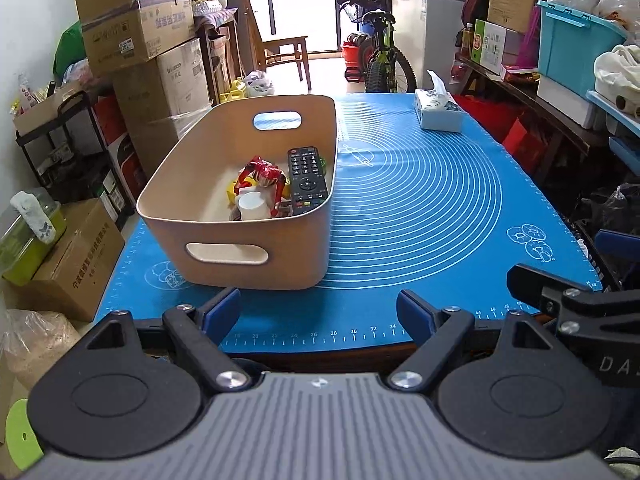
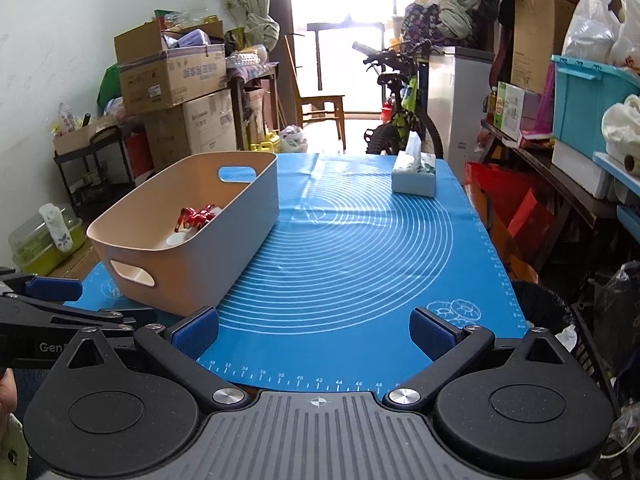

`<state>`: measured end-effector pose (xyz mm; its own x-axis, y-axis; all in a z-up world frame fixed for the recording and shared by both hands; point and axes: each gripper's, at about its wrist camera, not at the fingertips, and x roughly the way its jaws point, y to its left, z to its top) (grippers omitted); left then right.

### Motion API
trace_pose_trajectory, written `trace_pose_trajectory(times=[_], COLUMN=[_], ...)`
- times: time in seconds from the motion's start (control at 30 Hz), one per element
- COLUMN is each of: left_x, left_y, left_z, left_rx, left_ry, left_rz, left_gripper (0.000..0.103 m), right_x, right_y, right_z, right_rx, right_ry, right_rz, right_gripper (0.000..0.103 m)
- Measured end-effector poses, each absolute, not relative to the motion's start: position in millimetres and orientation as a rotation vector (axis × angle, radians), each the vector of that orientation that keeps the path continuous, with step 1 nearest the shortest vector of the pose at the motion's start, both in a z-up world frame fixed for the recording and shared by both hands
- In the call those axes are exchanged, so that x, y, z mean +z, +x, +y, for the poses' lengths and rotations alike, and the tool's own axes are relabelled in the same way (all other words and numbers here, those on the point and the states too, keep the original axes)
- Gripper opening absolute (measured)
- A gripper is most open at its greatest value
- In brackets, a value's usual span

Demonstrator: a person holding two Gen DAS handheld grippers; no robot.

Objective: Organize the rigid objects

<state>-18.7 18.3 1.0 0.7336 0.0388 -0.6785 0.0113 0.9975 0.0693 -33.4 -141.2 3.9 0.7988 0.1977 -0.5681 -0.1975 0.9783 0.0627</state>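
Observation:
A tan bin point(image 1: 256, 258) with cut-out handles stands on the left of a blue mat point(image 1: 420, 208). Inside it lie a black remote point(image 1: 307, 180), a red figurine point(image 1: 262, 178), a white cup point(image 1: 253, 207) and a yellow item point(image 1: 232, 194). The bin also shows in the right wrist view point(image 2: 200, 268), with the red figurine point(image 2: 196, 216) inside. My left gripper point(image 1: 318, 312) is open and empty at the mat's near edge, just in front of the bin. My right gripper point(image 2: 314, 334) is open and empty over the mat's near edge, right of the bin.
A tissue box point(image 1: 438, 110) sits at the mat's far right corner, seen also in the right wrist view point(image 2: 414, 174). Stacked cardboard boxes point(image 1: 140, 28) stand left of the table, a bicycle point(image 1: 380, 48) behind it, and cluttered shelves with a blue crate point(image 1: 572, 44) on the right.

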Motion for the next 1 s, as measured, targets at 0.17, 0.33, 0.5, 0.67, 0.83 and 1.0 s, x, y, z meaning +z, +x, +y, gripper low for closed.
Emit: trace_pose_trajectory(times=[0.17,0.33,0.5,0.67,0.83,1.0], left_x=[0.9,0.3,-0.2,-1.3,-1.4,-0.9], left_y=[-18.8,-17.5,-17.1,-16.4,-16.4,-16.6], left_z=[20.2,18.2,18.8,18.6,18.3,18.1], left_rx=[0.019,0.023,0.023,0.019,0.019,0.017], left_ry=[0.071,0.079,0.079,0.083,0.084,0.086], left_rz=[0.753,0.762,0.767,0.772,0.770,0.769], left_gripper=[0.085,0.085,0.085,0.085,0.085,0.085], right_x=[3.9,3.4,3.0,3.2,3.0,3.1], right_y=[-34.9,-35.8,-34.8,-34.7,-35.8,-36.0], right_z=[-138.5,-138.1,-139.6,-139.0,-139.0,-139.0], right_rx=[0.216,0.217,0.212,0.214,0.216,0.216], right_ry=[-0.014,-0.014,-0.010,-0.014,-0.016,-0.015], right_rz=[0.604,0.603,0.612,0.612,0.611,0.611], right_gripper=[0.101,0.101,0.101,0.101,0.101,0.101])
